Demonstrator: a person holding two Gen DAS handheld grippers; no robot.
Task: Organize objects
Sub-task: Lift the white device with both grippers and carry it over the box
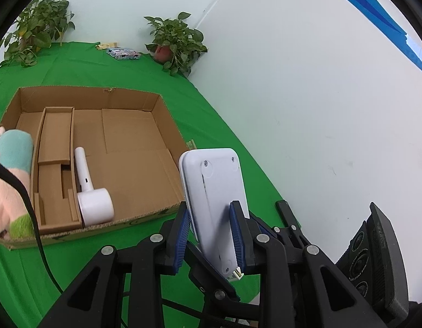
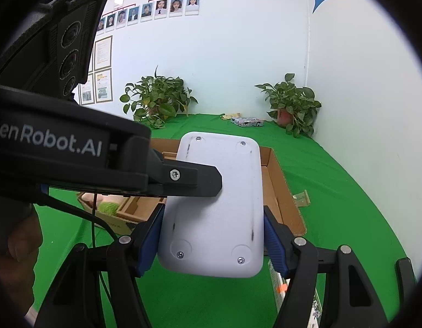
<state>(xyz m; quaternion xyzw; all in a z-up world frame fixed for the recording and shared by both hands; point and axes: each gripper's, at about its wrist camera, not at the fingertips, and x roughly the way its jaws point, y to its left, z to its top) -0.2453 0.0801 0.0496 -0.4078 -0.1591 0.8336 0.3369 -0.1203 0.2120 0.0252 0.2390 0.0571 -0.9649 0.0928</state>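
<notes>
Two black hand-held grippers with blue ribbed pads meet on one flat white plastic device with rounded corners and screw holes [image 2: 213, 205], held in the air above the green cloth-covered table [image 1: 224, 114], just beside the near right corner of the large shallow brown cardboard box [image 1: 123, 136]. The left gripper [image 1: 211, 235] pinches the device across its thickness, its blue pads pressed on the two broad faces, so the device stands on edge and tilts away in the left wrist view. The right gripper [image 2: 211, 235] has its pads at the device's two long sides; whether they press it or only flank it cannot be told. In the right wrist view the left gripper's body crosses from the left at a level angle, its black finger [image 2: 191, 179] lying on the device's back, and its housing reads "GenRobot.AI" in white letters. Inside the box lie a white hair dryer with a straight handle [image 1: 90, 191] beside cardboard dividers, and a pastel pink, blue and green plush toy [image 1: 11, 175] at the left wall. Two leafy green potted plants [image 1: 175, 43] stand at the back of the table, with a small patterned flat packet [image 1: 123, 53] between them. Wall posters carry text too small to read.
</notes>
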